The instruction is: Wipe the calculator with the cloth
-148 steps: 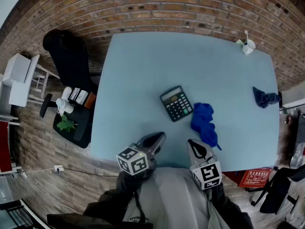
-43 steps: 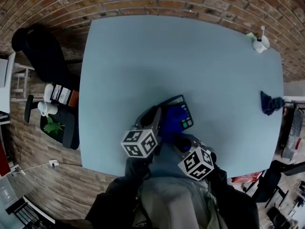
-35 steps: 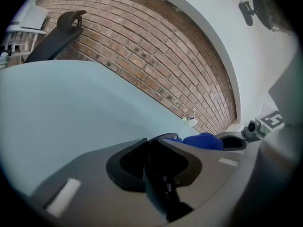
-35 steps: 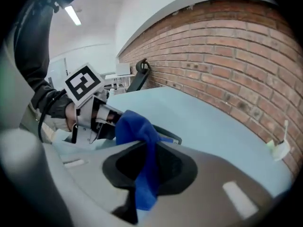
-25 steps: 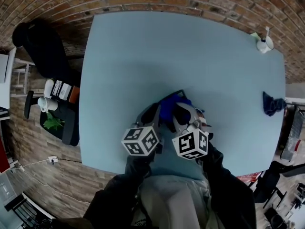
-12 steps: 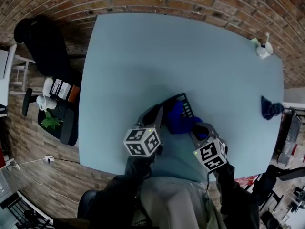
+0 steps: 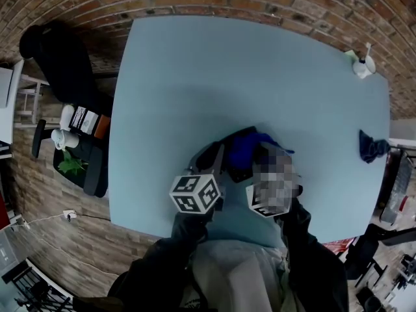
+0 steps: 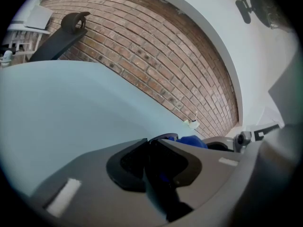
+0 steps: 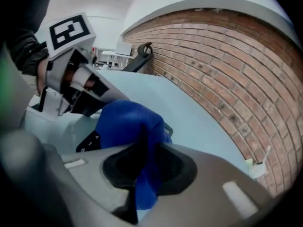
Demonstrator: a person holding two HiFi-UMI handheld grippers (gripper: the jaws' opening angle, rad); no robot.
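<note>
The left gripper has its jaws clamped on the near left edge of the black calculator, which lies on the near middle of the pale blue tabletop. The right gripper has its jaws closed on a bright blue cloth, and the bunched cloth rests on top of the calculator, covering most of it. At the far right corner stands a small white pot with a thin stick rising out of it. A second, darker blue cloth lies crumpled at the right edge.
</note>
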